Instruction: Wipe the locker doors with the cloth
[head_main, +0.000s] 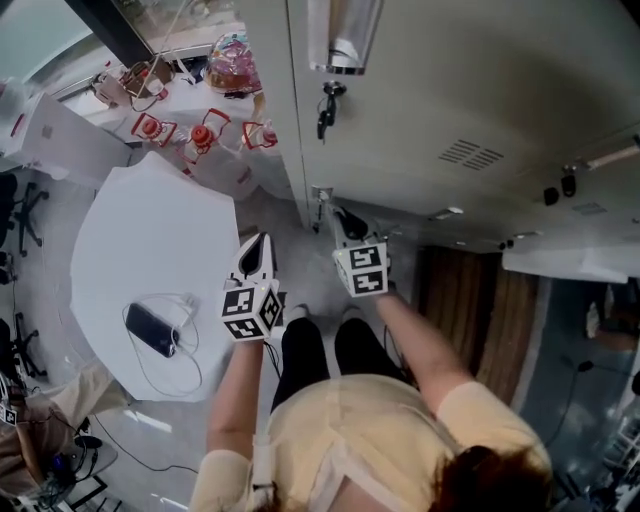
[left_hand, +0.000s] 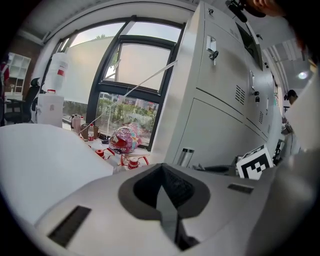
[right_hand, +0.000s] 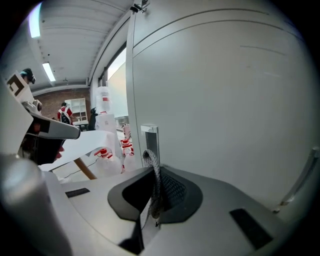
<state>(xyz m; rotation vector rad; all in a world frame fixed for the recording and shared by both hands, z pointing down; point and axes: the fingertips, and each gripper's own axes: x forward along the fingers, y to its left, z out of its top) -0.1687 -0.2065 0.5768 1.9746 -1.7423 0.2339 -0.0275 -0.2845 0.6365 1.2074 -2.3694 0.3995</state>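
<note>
Cloth (right_hand: 152, 172), a narrow grey woven strip, was pinched between the closed jaws of the right gripper (right_hand: 152, 200), its free end curling up out of them. That end stood just before a silver handle (right_hand: 150, 137) at the edge of a pale grey locker door (right_hand: 225, 100); whether it touched the metal could not be told. In the head view the right gripper (head_main: 338, 215) pointed at the foot of the lockers (head_main: 480, 90), close to the door edge, with a key (head_main: 327, 105) hanging from a lock higher on the same front.

The left gripper (head_main: 262, 240) was held beside it, a little apart, over the floor near the edge of a white table (head_main: 130, 240). Its jaws (left_hand: 162, 187) were pressed together with nothing between them, aimed toward the window and the side of the lockers. A dark phone (head_main: 152, 328) with a looped white cable lay on the table. Beyond the table stood clear bottles with red caps (head_main: 200, 140) and a colourful helmet (head_main: 232, 65).
</note>
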